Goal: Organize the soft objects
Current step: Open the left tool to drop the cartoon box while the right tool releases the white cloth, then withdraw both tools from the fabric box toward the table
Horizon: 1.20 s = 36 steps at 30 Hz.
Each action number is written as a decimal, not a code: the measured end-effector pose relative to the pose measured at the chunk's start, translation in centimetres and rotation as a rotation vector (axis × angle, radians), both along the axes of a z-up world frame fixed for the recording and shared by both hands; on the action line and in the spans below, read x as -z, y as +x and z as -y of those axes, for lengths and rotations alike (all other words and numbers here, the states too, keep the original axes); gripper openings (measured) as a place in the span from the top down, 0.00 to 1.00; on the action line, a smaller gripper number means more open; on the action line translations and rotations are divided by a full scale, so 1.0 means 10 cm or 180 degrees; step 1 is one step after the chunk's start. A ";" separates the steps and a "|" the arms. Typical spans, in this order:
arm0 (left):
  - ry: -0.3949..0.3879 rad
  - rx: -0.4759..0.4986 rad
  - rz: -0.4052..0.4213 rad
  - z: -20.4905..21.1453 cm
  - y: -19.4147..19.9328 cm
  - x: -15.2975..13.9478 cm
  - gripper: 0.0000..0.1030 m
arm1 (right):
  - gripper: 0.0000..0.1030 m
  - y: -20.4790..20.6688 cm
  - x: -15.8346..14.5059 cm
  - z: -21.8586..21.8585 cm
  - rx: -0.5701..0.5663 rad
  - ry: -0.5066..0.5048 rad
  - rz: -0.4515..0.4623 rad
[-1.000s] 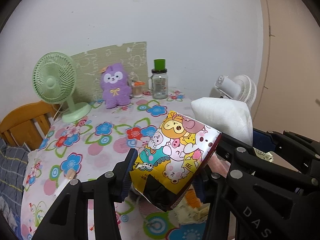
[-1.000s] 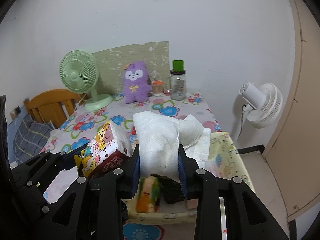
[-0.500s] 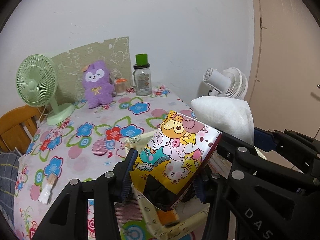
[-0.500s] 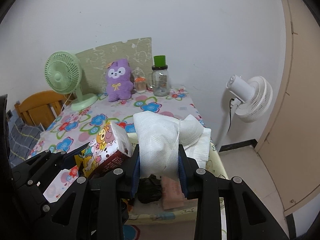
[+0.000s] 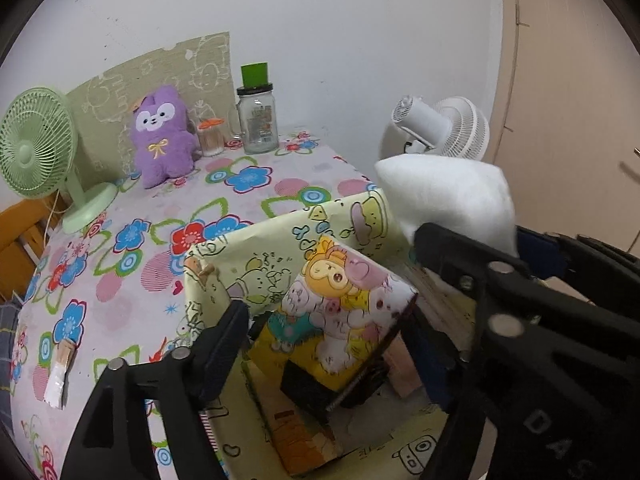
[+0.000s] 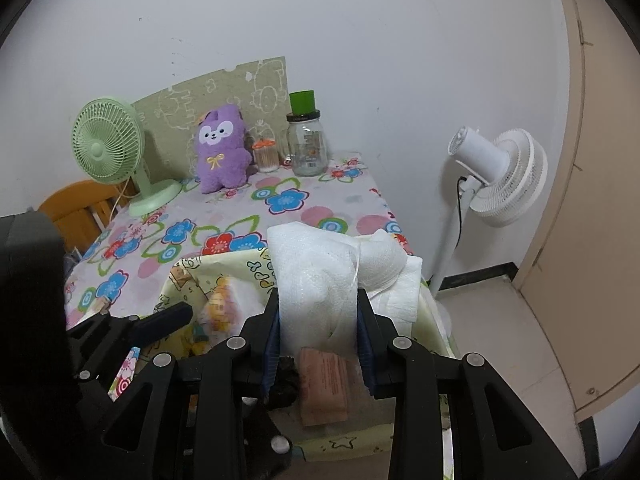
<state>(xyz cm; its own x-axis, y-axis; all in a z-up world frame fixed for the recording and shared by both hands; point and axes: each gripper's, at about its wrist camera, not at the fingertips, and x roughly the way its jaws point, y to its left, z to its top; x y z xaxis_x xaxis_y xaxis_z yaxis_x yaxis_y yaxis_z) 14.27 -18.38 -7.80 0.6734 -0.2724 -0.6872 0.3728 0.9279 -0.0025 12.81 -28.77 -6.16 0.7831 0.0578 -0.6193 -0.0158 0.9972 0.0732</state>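
Observation:
A cartoon-printed tissue pack (image 5: 340,312) lies tilted inside the pale yellow cartoon storage box (image 5: 256,248). My left gripper (image 5: 324,340) stands open around the pack, its fingers apart from its sides. My right gripper (image 6: 318,328) is shut on a white wad of tissue (image 6: 320,276), held above the same box (image 6: 188,280). The white wad also shows in the left wrist view (image 5: 448,196). A pink packet (image 6: 324,384) lies in the box under the wad. The cartoon pack shows blurred in the right wrist view (image 6: 220,308).
A purple plush (image 5: 162,136), green desk fan (image 5: 36,152), glass jar with green lid (image 5: 256,120) and toothpick jar (image 5: 210,136) stand at the table's back. A white floor fan (image 6: 492,176) stands right of the table. A wooden clip (image 5: 62,368) lies on the flowered cloth.
Both grippers moved right and down over the yellow box. My left gripper opened and the cartoon pack dropped into the box. The right gripper still holds the white wad.

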 end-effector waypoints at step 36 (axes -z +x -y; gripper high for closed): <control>-0.0032 -0.0083 0.0360 -0.47 -0.51 -0.41 0.02 | 0.17 -0.45 -0.30 -0.46 -0.0072 -0.0030 0.0240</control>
<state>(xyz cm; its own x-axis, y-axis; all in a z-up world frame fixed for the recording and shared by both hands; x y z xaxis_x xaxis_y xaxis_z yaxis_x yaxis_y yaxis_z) 9.15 -13.68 -3.66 0.7534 -0.2603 -0.6039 0.3470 0.9374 0.0289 8.26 -24.22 -3.21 0.8260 0.0707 -0.5593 -0.0436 0.9971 0.0617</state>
